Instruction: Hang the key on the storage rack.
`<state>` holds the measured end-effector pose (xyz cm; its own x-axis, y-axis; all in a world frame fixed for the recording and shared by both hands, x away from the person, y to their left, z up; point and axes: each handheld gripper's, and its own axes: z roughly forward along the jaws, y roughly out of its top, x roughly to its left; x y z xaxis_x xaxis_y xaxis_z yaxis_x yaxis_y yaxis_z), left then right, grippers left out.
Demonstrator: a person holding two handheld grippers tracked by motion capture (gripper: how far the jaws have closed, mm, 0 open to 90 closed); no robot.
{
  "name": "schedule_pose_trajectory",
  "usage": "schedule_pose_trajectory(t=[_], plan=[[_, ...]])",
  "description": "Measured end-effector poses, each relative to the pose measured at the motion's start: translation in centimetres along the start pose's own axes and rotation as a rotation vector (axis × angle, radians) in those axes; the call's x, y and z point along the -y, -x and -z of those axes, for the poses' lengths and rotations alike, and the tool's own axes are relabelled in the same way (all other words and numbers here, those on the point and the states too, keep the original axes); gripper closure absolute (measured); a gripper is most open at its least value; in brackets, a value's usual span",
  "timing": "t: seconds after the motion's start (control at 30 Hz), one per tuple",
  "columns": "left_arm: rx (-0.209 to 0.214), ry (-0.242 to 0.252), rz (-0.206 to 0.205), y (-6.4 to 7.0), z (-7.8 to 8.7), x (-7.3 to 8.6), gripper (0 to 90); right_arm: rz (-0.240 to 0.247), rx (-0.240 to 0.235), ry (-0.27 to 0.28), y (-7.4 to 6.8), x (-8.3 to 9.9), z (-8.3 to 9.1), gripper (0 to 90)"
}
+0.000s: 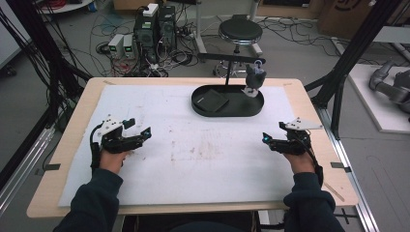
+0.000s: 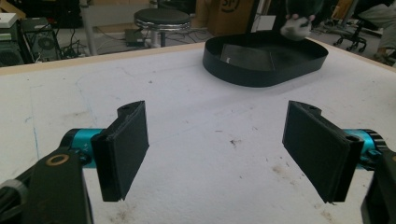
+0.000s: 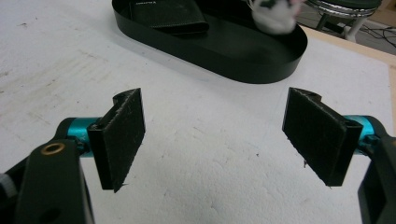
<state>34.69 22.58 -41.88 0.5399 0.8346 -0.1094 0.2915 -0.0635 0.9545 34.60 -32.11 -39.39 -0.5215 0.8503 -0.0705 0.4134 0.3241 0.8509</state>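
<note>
Tray [image 1: 227,112] is sitting at the bench's [image 1: 58,159] far centre, well apart from both tools. Left tool [image 1: 145,131] and right tool [image 1: 265,137] are hovering with jaws spread wide, gripping nothing.

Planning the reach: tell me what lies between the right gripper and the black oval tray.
Nothing visible. Only bare white table cover lies between the open right gripper and the black oval tray; a grey-and-white plush toy sits at the tray's far right end.
</note>
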Motion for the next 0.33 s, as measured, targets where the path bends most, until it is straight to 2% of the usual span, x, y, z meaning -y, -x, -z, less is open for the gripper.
schedule_pose_trajectory(t=[0.33], plan=[[0.0, -0.004, 0.009, -0.21, -0.12, 0.08, 22.5, -0.008, 0.01, 0.006, 0.24, 0.07, -0.06, 21.6]])
